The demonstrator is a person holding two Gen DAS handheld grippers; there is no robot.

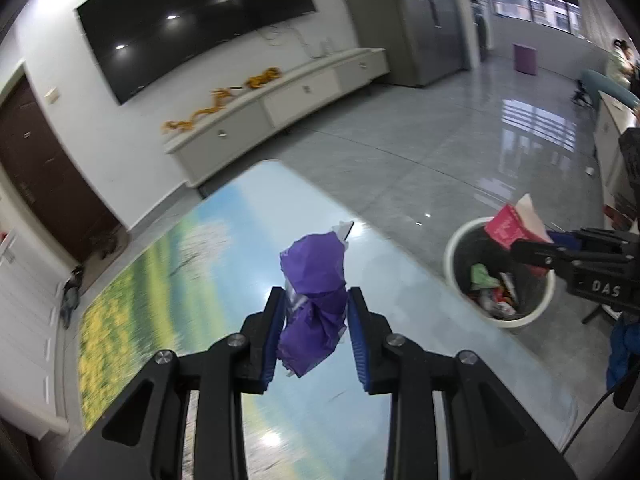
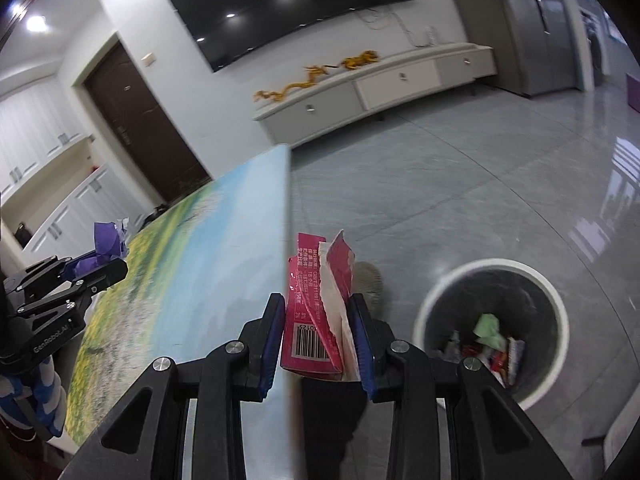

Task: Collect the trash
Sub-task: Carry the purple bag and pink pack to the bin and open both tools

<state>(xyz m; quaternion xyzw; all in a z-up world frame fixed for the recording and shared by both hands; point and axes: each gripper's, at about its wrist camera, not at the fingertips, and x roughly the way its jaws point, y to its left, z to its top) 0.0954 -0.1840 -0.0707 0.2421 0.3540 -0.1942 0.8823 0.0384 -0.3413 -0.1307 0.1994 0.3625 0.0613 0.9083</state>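
Purple crumpled wrapper [image 1: 314,300] is clamped in the left gripper [image 1: 316,332], torn pink carton [image 2: 316,312] in the right gripper [image 2: 318,340]; neither is yet dropped into the part-filled round white bin [image 2: 424,312].

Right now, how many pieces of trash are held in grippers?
2: a crumpled purple wrapper in the left gripper above the table, and a torn pink box in the right gripper beside the bin.

A large black wall-mounted screen [image 1: 192,28] hangs above a long white low cabinet [image 1: 276,108]; glossy grey tiled floor [image 1: 460,152], perhaps windows [image 1: 532,4] far right.
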